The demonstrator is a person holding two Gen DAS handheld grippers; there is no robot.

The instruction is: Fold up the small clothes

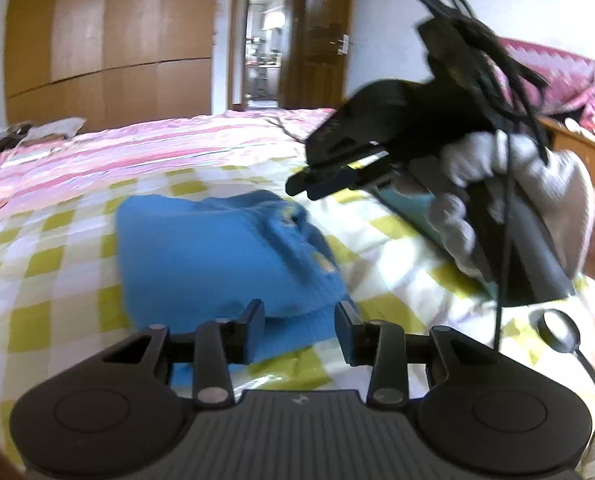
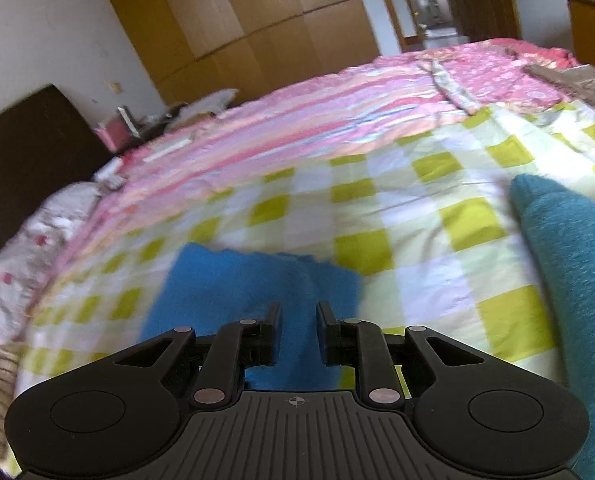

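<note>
A small blue knitted garment [image 1: 225, 256] lies folded on the yellow-and-white checked sheet [image 1: 49, 264]. My left gripper [image 1: 299, 320] is open just above its near edge, with nothing between the fingers. In the left wrist view my right gripper [image 1: 297, 188] hovers over the garment's far right side, held by a white-gloved hand [image 1: 509, 200]. In the right wrist view the right gripper [image 2: 297, 328] is open and empty above the blue garment [image 2: 253, 292].
A teal knitted cloth [image 2: 573, 280] lies at the right. A magnifying glass [image 1: 561, 332] lies on the sheet at the right. A pink striped quilt [image 2: 297, 120] covers the far bed. A wooden wardrobe [image 1: 109, 32] and an open door [image 1: 263, 40] stand beyond.
</note>
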